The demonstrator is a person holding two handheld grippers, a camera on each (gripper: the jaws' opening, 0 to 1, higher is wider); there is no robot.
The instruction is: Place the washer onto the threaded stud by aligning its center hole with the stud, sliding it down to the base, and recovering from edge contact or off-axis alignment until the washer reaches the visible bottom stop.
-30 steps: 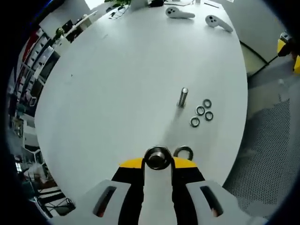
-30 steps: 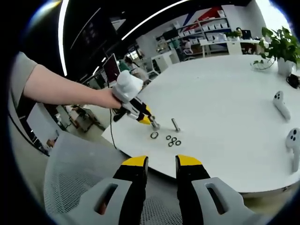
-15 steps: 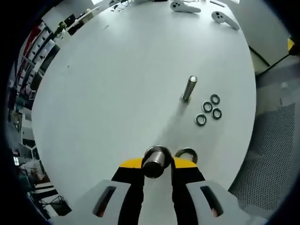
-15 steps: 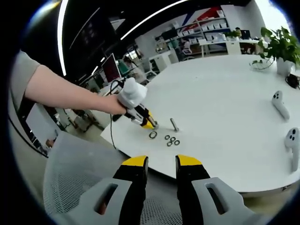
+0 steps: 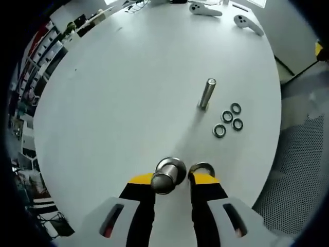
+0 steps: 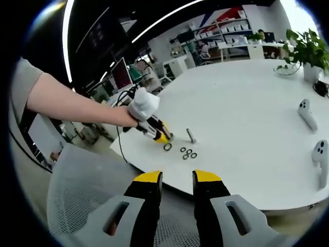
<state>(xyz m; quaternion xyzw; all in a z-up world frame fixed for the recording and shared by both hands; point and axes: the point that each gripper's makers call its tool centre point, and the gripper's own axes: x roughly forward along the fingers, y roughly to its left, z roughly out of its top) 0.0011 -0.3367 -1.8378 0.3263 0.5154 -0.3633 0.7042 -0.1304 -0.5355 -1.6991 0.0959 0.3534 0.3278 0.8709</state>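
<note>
Left gripper [image 5: 172, 180] low over white table [image 5: 128, 92], jaws pinching a short steel stud [image 5: 167, 175] by its shank, round end toward the lens. One washer [image 5: 202, 168] lay flat on the table just beside the right jaw tip, not gripped. Second stud [image 5: 207, 93] stood apart up the table, leaning in the fisheye; three more washers [image 5: 228, 119] clustered near its foot. Right gripper [image 6: 176, 180] hung back off the table edge above a mesh chair [image 6: 77, 195], jaws slightly parted with nothing between them, well apart from the parts.

Risks, as judged: the held stud sat near the jaw tips and could twist or slip. The near washer could be nudged away by the right jaw. A thin flat washer would be awkward to pick, and likely to catch on the stud's edge if tilted.
</note>
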